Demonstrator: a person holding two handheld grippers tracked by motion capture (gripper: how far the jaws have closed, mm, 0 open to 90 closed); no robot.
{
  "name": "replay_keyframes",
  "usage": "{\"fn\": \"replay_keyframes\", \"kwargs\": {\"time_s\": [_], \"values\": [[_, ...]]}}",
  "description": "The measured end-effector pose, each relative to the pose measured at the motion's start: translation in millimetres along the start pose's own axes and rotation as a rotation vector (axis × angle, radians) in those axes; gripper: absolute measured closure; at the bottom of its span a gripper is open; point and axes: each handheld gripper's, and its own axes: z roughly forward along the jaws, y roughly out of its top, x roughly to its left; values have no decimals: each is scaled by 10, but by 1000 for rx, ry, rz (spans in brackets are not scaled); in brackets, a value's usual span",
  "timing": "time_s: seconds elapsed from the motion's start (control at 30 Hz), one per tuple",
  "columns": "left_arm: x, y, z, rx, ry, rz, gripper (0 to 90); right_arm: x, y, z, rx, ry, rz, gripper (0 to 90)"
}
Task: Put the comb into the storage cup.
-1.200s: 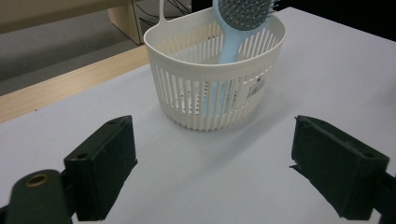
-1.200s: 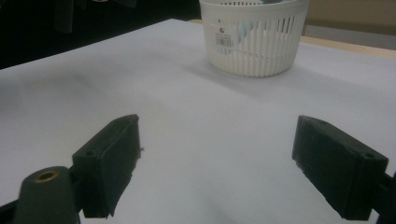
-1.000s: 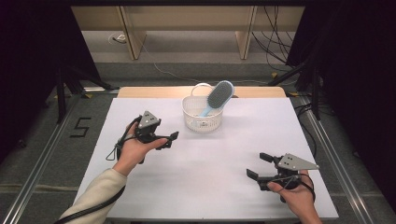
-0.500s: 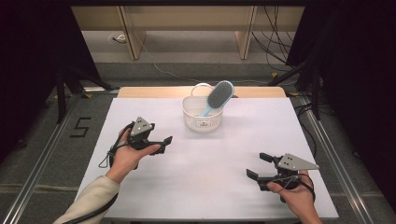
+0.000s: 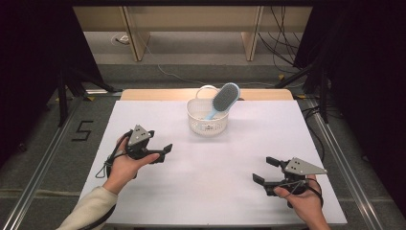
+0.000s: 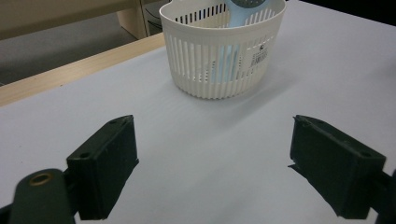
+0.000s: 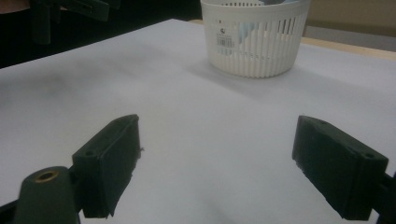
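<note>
A white slatted basket [image 5: 206,122] stands at the middle far part of the white table [image 5: 210,196]. A blue hairbrush [image 5: 225,97] with a grey head leans in it, head up and past the rim. My left gripper [image 5: 163,152] is held left of and nearer than the basket, jaws open and empty, pointing right. In the left gripper view, its open gripper [image 6: 210,135] faces the basket [image 6: 224,56] from a short way off. My right gripper [image 5: 265,169] rests at the near right, open and empty. In the right gripper view, that gripper [image 7: 217,126] looks at the basket [image 7: 254,37].
A wooden strip [image 5: 158,94] edges the table's far side. Metal rails run along both sides, and a "5" [image 5: 82,130] is marked on the floor at the left. Cables and dark stands lie beyond the table.
My left hand has drawn back from the basket, toward the near left, with its jaws still open. The right hand, the basket and the brush have stayed put.
</note>
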Motion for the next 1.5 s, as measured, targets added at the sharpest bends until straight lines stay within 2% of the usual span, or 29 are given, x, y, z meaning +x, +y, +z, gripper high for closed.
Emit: {"fn": "replay_keyframes", "kwargs": {"time_s": [0.33, 1.5], "values": [[-26, -43, -55, -4, -7, 6, 143, 0, 0, -1, 2, -1, -2, 162], [-13, -259, -253, 3, 13, 12, 144, 1, 0, 1, 3, -3, -3, 162]]}}
